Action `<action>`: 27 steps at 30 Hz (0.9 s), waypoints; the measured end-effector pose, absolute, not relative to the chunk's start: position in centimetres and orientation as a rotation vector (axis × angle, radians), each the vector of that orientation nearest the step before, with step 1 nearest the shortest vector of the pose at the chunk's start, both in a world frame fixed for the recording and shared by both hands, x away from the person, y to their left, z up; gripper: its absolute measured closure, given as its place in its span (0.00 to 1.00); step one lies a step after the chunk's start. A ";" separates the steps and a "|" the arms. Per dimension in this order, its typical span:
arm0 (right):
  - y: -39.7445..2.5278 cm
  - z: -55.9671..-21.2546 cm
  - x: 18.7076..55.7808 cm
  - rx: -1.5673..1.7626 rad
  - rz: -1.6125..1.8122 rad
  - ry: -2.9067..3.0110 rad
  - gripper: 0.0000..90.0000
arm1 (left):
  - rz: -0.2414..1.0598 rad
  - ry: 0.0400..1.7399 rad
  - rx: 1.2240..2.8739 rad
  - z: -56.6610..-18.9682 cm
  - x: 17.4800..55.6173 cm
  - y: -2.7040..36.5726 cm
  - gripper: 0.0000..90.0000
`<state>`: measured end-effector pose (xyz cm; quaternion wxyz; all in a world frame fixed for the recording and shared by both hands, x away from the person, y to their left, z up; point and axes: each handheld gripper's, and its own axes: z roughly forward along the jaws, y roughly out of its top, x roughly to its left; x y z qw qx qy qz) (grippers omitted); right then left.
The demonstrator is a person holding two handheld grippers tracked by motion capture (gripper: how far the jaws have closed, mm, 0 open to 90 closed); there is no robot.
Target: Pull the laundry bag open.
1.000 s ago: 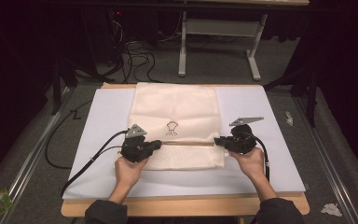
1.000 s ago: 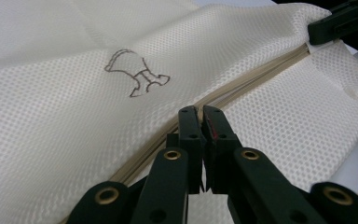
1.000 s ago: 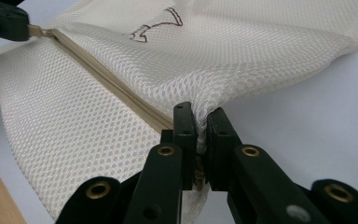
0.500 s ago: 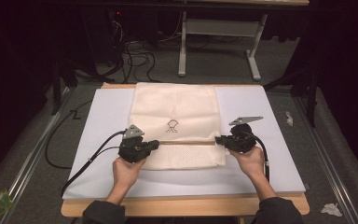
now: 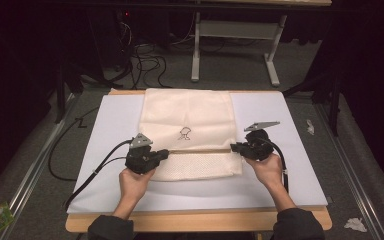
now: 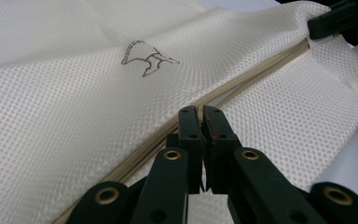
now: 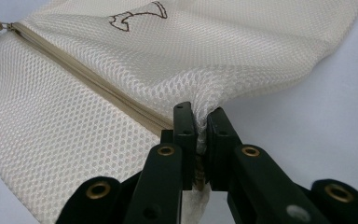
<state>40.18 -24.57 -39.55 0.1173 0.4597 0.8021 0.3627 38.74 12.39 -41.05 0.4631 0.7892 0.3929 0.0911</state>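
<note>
Zipping is the step in hand: the mesh laundry bag (image 5: 187,131) lies mid-tabletop, the right tool (image 7: 201,122) clenched on its 3 o'clock edge, the left tool (image 6: 200,122) clamped at the zipper (image 6: 242,81) near 9 o'clock, so next, I judge, comes a steady pull along the track.

No words or numbers can be read; the mesh bag (image 5: 187,120) bears only a small drawn emblem (image 5: 184,133).
</note>
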 end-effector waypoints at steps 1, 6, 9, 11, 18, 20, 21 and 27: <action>-24.6 -39.5 40.2 1.350 1.061 2.347 0.96 | 0.224 0.973 1.932 -41.1 38.8 12.5 0.97; -24.6 -39.6 40.3 1.352 1.057 2.343 0.96 | 0.226 0.976 1.935 -41.1 38.8 12.7 0.97; -24.7 -39.6 40.4 1.346 1.056 2.344 0.96 | 0.232 0.980 1.933 -41.0 38.8 12.8 0.97; -24.8 -39.6 40.4 1.353 1.054 2.344 0.96 | 0.239 0.986 1.929 -40.9 38.8 13.0 0.97; -25.1 -39.7 40.6 1.364 1.041 2.341 0.96 | 0.250 1.010 1.917 -40.8 38.8 14.0 0.97; -25.1 -39.7 40.6 1.366 1.041 2.343 0.96 | 0.251 1.013 1.913 -40.8 38.8 14.0 0.97; -25.0 -39.7 40.6 1.360 1.039 2.345 0.96 | 0.251 1.012 1.915 -40.8 38.9 14.1 0.97; -25.0 -39.7 40.6 1.356 1.036 2.347 0.96 | 0.256 1.012 1.917 -40.9 38.9 14.1 0.97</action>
